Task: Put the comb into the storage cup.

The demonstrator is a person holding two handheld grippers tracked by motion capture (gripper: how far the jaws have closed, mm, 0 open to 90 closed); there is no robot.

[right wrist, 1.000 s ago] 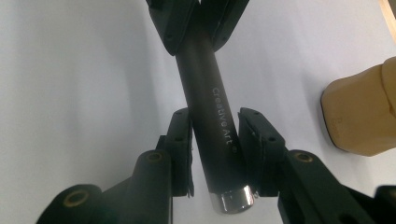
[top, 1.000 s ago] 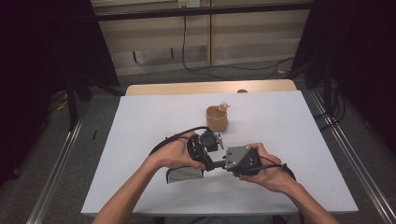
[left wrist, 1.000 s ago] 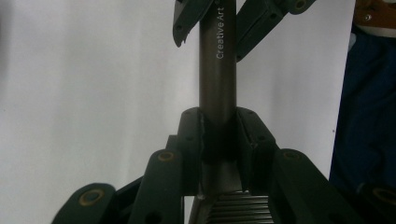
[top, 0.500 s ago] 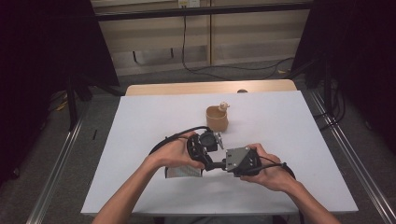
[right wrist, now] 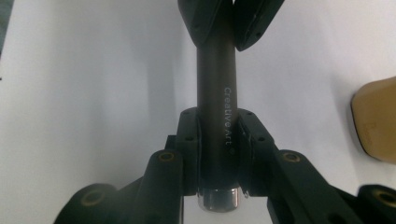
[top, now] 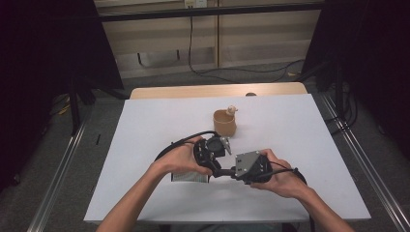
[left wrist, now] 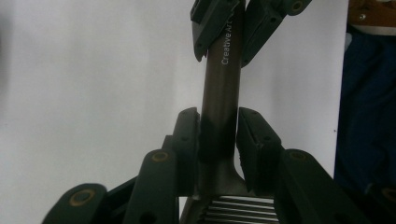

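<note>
A: Why are both grippers on one thing?
B: The dark tool handle (left wrist: 222,100) bridges them above the table (top: 145,125). The left gripper (left wrist: 219,135) has its fingers clamped near the ribbed metal head, the right gripper (right wrist: 218,140) near the capped end.
A: And the tan cup (top: 225,122)?
B: Well apart behind; gripping both ends probably keeps the handle steady, maybe for pulling it apart

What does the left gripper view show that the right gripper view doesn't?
The left gripper view shows the ribbed metal part where the dark handle widens, between the left hand-held gripper, whose jaws have just been opening. The right gripper view shows the silver end cap in the right hand-held gripper, plus a tan cup. Both show the Creative Art lettering and jaws at each handle end.
</note>
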